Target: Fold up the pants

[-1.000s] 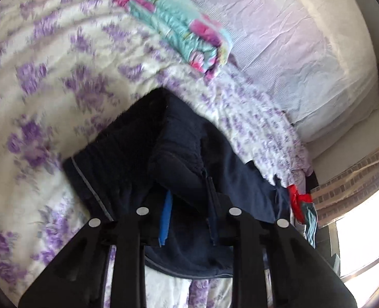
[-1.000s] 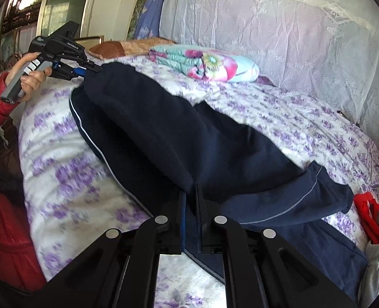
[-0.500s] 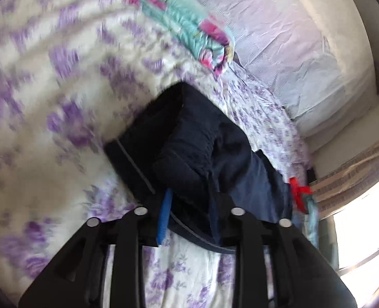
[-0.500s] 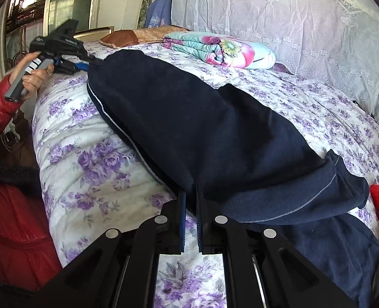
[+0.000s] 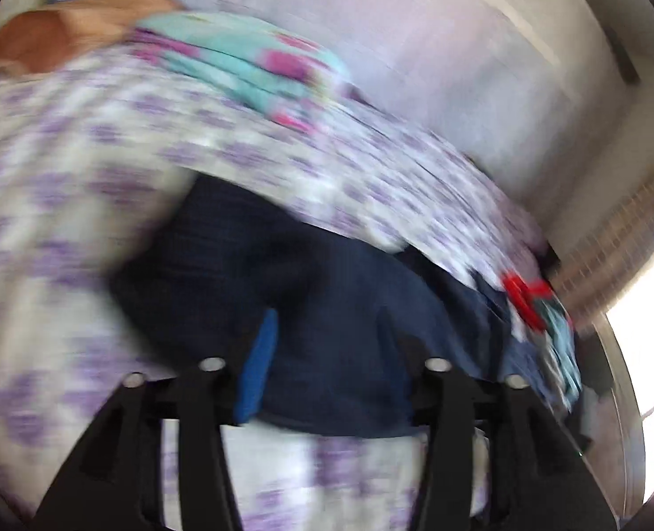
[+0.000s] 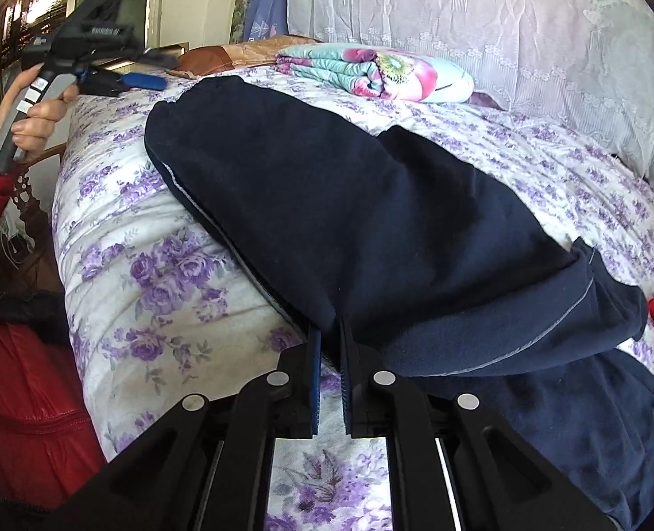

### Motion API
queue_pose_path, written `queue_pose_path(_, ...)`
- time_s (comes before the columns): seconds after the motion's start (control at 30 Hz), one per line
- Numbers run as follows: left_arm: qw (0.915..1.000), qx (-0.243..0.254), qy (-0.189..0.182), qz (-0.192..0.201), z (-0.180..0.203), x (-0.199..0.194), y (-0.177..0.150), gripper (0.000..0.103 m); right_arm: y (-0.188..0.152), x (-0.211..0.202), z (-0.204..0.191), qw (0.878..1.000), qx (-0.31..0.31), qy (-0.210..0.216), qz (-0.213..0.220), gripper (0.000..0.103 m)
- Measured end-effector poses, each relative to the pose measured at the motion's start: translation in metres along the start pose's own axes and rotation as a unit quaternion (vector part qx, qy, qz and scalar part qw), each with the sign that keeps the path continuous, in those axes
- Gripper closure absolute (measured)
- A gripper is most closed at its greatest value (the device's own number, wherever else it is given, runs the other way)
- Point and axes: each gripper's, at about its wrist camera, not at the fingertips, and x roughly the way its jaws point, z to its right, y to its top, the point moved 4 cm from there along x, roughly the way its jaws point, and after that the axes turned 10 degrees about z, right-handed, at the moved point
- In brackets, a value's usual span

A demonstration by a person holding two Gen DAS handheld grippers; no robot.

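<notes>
Dark navy pants [image 6: 349,221] with a thin pale side stripe lie folded lengthwise across the purple-flowered bedspread [image 6: 158,292]. My right gripper [image 6: 329,336] is shut on the near edge of the pants. In the right wrist view my left gripper [image 6: 149,79] is open and empty, held in the air above the far end of the pants. The left wrist view is blurred by motion; it shows the pants [image 5: 318,318] beyond the spread jaws of the left gripper [image 5: 327,354].
A folded teal floral quilt [image 6: 371,71] and a brown pillow [image 6: 229,53] lie at the head of the bed. White lace-covered cushions [image 6: 504,31] line the far side. Red and teal clothes [image 5: 535,305] sit at the bed's end. The person's red sleeve [image 6: 17,376] is at left.
My left gripper has let go of the pants end and lifted away, open. The pants have dropped flat on the bed. My right gripper stays shut on the edge.
</notes>
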Motion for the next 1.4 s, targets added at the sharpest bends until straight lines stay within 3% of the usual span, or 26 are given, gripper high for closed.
queue_pose_path(0.03, 0.9999, 0.009, -0.003, -0.006, 0.01, 0.012, -0.003, 0.041, 0.0, 0.0, 0.001, 1.0, 0.004, 0.003, 0.0, 0.092)
queue_pose_path(0.1, 0.9989, 0.041, 0.014, -0.02, 0.024, 0.037, -0.01, 0.041, -0.002, -0.001, 0.002, 1.0, 0.012, 0.008, 0.0, 0.092)
queue_pose_path(0.2, 0.9966, 0.036, 0.064, -0.036, 0.0, 0.06, -0.019, 0.042, -0.004, -0.002, 0.003, 1.0, 0.019, 0.013, 0.001, 0.09)
queue_pose_path(0.27, 0.9979, 0.008, 0.053, -0.038, -0.021, 0.057, -0.021, 0.058, -0.004, -0.003, 0.004, 0.999, 0.023, 0.022, 0.001, 0.08)
queue_pose_path(0.3, 0.9983, 0.0, 0.048, -0.033, -0.032, 0.05, -0.021, 0.074, -0.002, -0.006, 0.003, 0.999, 0.026, 0.044, 0.001, 0.064)
queue_pose_path(0.33, 0.9983, -0.008, 0.046, -0.033, -0.04, 0.044, -0.02, 0.08, 0.0, -0.009, 0.002, 0.998, 0.027, 0.059, 0.0, 0.055)
queue_pose_path(0.4, 0.9983, -0.05, 0.016, -0.026, -0.057, 0.032, -0.021, 0.081, 0.01, -0.024, 0.006, 0.997, 0.023, 0.068, 0.012, 0.055)
queue_pose_path(0.47, 0.9952, -0.093, -0.021, -0.022, -0.07, 0.027, -0.022, 0.081, 0.027, -0.041, 0.025, 0.997, 0.044, 0.055, 0.04, 0.054)
queue_pose_path(0.53, 0.9923, -0.116, -0.04, -0.014, -0.077, 0.023, -0.024, 0.081, 0.048, -0.048, 0.063, 0.993, 0.102, 0.017, 0.059, 0.042)
queue_pose_path(0.57, 0.9927, -0.114, -0.039, -0.01, -0.076, 0.022, -0.025, 0.081, 0.056, -0.046, 0.085, 0.99, 0.13, -0.021, 0.059, 0.039)
queue_pose_path(0.6, 0.9944, -0.101, -0.03, -0.007, -0.073, 0.022, -0.026, 0.081, 0.065, -0.037, 0.119, 0.981, 0.166, -0.088, 0.046, 0.038)
queue_pose_path(0.63, 0.9958, -0.089, -0.021, -0.004, -0.07, 0.023, -0.026, 0.08, 0.07, -0.024, 0.144, 0.973, 0.189, -0.126, 0.028, 0.038)
queue_pose_path(0.7, 0.9994, -0.03, 0.017, 0.001, -0.054, 0.026, -0.026, 0.079, 0.075, 0.006, 0.186, 0.959, 0.234, -0.16, -0.005, 0.038)
queue_pose_path(0.77, 0.9991, 0.018, 0.039, 0.005, -0.04, 0.031, -0.027, 0.069, 0.076, 0.048, 0.226, 0.937, 0.299, -0.174, -0.041, 0.038)
queue_pose_path(0.8, 0.9988, 0.029, 0.039, 0.006, -0.037, 0.033, -0.027, 0.059, 0.075, 0.067, 0.24, 0.928, 0.321, -0.179, -0.059, 0.038)
queue_pose_path(0.83, 0.9985, 0.041, 0.036, 0.007, -0.032, 0.034, -0.027, 0.046, 0.075, 0.082, 0.248, 0.924, 0.324, -0.19, -0.072, 0.039)
queue_pose_path(0.9, 0.9966, 0.074, 0.036, 0.006, -0.02, 0.038, -0.03, 0.031, 0.069, 0.109, 0.26, 0.917, 0.295, -0.248, -0.108, 0.039)
queue_pose_path(0.97, 0.9919, 0.116, 0.051, 0.006, -0.01, 0.043, -0.034, 0.025, 0.054, 0.123, 0.268, 0.908, 0.28, -0.282, -0.136, 0.039)
queue_pose_path(1.03, 0.986, 0.152, 0.067, 0.01, -0.003, 0.045, -0.039, 0.023, 0.04, 0.125, 0.269, 0.908, 0.272, -0.287, -0.137, 0.039)
queue_pose_path(1.1, 0.9869, 0.149, 0.061, 0.013, -0.005, 0.042, -0.039, 0.021, 0.036, 0.118, 0.264, 0.912, 0.261, -0.29, -0.125, 0.045)
queue_pose_path(1.17, 0.9902, 0.131, 0.046, 0.014, -0.01, 0.04, -0.036, 0.021, 0.033, 0.108, 0.262, 0.914, 0.265, -0.285, -0.115, 0.06)
queue_pose_path(1.23, 0.9939, 0.106, 0.024, 0.016, -0.015, 0.039, -0.031, 0.021, 0.03, 0.103, 0.267, 0.916, 0.273, -0.275, -0.107, 0.083)
queue_pose_path(1.4, 0.9967, 0.079, 0.001, 0.021, -0.02, 0.035, -0.03, 0.021, 0.032, 0.079, 0.275, 0.917, 0.306, -0.251, -0.052, 0.091)
